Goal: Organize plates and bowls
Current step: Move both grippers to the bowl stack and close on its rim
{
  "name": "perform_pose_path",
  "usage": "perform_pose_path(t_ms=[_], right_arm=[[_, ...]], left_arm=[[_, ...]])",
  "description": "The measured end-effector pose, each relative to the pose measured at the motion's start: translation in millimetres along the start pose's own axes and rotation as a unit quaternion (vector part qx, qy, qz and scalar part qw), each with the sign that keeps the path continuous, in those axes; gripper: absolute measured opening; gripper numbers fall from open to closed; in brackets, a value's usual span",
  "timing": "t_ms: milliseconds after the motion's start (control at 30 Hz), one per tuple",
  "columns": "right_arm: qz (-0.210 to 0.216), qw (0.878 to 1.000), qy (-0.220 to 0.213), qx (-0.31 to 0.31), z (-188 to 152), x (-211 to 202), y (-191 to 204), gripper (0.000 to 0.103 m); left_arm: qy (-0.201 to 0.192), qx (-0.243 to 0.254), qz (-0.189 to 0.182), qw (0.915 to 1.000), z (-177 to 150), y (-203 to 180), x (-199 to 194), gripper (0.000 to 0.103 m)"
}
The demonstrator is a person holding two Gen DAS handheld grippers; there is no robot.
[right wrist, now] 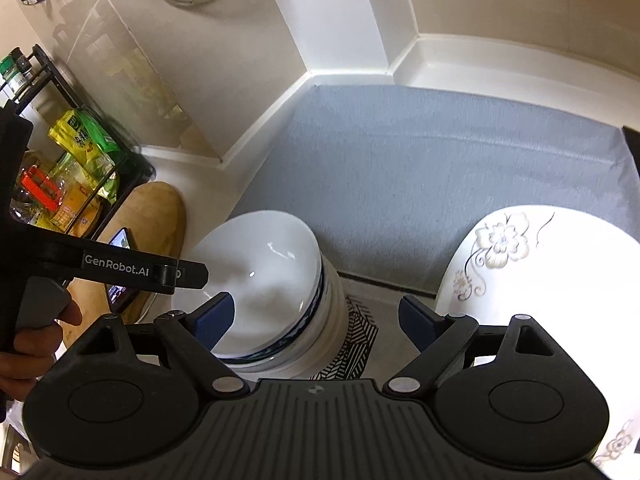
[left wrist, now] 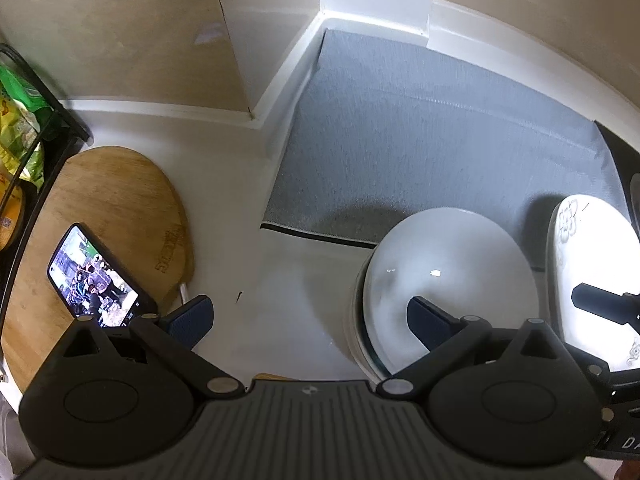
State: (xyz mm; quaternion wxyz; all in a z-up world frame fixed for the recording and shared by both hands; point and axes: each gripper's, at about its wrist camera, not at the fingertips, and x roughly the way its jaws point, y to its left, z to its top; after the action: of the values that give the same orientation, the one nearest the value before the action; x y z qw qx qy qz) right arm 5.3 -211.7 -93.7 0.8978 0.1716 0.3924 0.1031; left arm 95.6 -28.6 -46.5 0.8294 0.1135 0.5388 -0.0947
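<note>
Far left: wooden board (left wrist: 108,216) with a phone (left wrist: 98,276) lying on it, outside the job. Left gripper (left wrist: 310,316) wide, empty, one pad over the stacked bowls (right wrist: 264,276), which sit at the grey mat's (left wrist: 420,140) front edge. Right gripper (right wrist: 316,322) wide, empty, between bowls and flowered plate (right wrist: 552,276). Bowls look gathered; plate apart from them, not yet dealt with, mat mostly bare
</note>
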Motion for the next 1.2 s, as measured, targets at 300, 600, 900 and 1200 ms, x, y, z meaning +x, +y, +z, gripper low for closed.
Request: perform_pose_path(t_ms=[300,600,900,1200], right_arm=[[-0.004,1.0,0.01,0.012,-5.2,13.6,1.1,0.091],[0.003,0.999,0.02,0.027,-10.0,24.2,1.3,0.091],[0.012,0.998,0.021,0.065,-14.6,33.7,-8.0,0.091],[0.022,0.996,0.028,0.08,-18.3,45.7,-12.4,0.091]], left_arm=[[0.012,0.019,-0.011,0.9997,1.0,-3.1,14.3,0.103],[0.009,0.037,-0.039,0.9985,1.3,-1.4,28.3,0.103],[0.017,0.05,-0.077,0.9956,-2.4,-4.1,48.4,0.103],[0.026,0.022,-0.125,0.9916,-4.8,5.1,64.5,0.103]])
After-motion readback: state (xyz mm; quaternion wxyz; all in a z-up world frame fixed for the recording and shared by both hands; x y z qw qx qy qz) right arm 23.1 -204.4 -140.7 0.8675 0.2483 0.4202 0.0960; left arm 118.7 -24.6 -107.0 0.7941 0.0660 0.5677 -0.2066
